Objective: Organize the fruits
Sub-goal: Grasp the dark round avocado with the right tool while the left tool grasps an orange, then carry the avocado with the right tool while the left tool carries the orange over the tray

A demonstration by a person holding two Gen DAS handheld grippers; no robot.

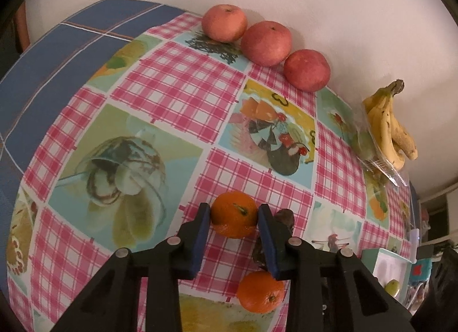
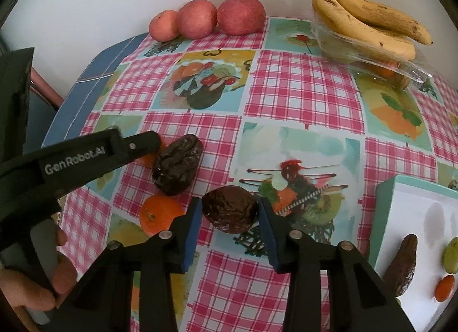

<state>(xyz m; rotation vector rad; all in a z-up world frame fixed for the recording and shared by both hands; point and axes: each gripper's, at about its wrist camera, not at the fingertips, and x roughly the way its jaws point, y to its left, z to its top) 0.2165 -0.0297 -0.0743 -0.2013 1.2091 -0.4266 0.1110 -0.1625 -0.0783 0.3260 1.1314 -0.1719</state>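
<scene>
Left gripper (image 1: 234, 219) fingers clamp a round orange mandarin (image 1: 234, 214) — right gripper (image 2: 229, 214) fingers grip a wrinkled dark-brown fruit (image 2: 229, 208) on the checked worktop (image 2: 303, 94).

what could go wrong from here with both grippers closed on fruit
1. The left gripper holds the orange only at its round sides, so it could roll out when lifted.
2. The right gripper squeezes a dark wrinkled fruit that looks soft and may get crushed.
3. A second dark fruit lies right beside the left gripper and could get knocked.
</scene>
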